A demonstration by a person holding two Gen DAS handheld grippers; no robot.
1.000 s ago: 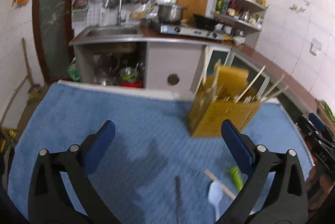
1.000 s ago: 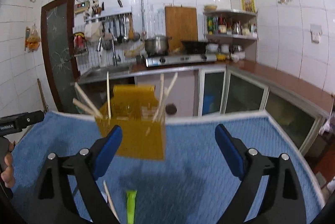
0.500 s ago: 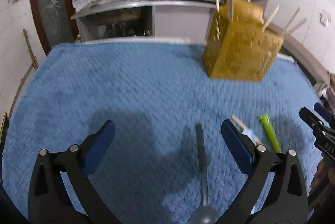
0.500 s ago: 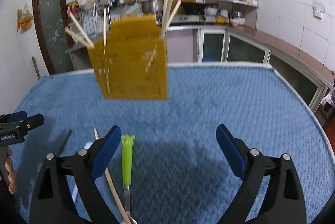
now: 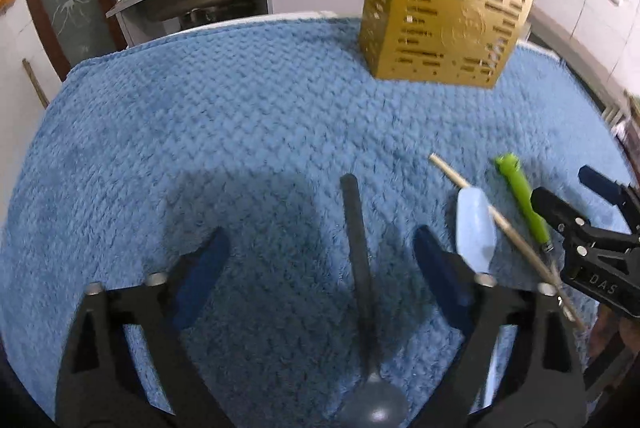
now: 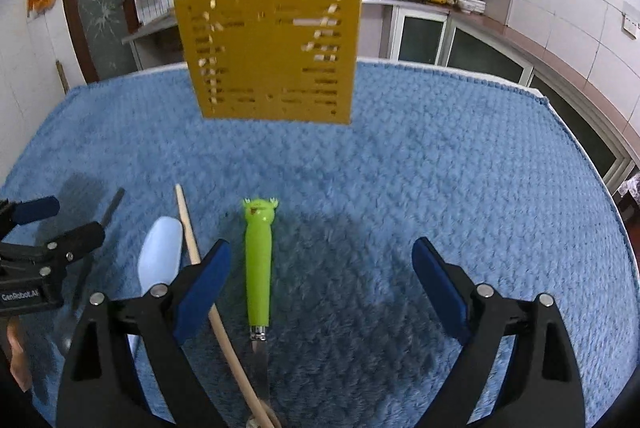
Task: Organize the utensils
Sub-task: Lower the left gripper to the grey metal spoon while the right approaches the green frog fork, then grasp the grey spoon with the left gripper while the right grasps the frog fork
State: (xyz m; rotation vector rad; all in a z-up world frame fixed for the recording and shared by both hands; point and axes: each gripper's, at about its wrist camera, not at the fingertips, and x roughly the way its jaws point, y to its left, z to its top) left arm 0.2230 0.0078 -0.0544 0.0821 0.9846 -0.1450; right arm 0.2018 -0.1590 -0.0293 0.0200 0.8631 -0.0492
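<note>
Now both grippers have dropped low over the blue towel [image 5: 224, 132]. The left gripper [image 5: 320, 260] has just been narrowing its jaws around the dark spoon [image 5: 356, 244] — not yet pinching. The right gripper [image 6: 320, 280] gapes, empty, the green-handled knife [image 6: 258, 268] between its jaws — yellow holder [image 6: 272, 56] at twelve o'clock.

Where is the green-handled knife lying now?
The knife lies flat on the blue mat, in the right wrist view just inside the left finger of the open right tongs, with a chopstick beside it.
</note>
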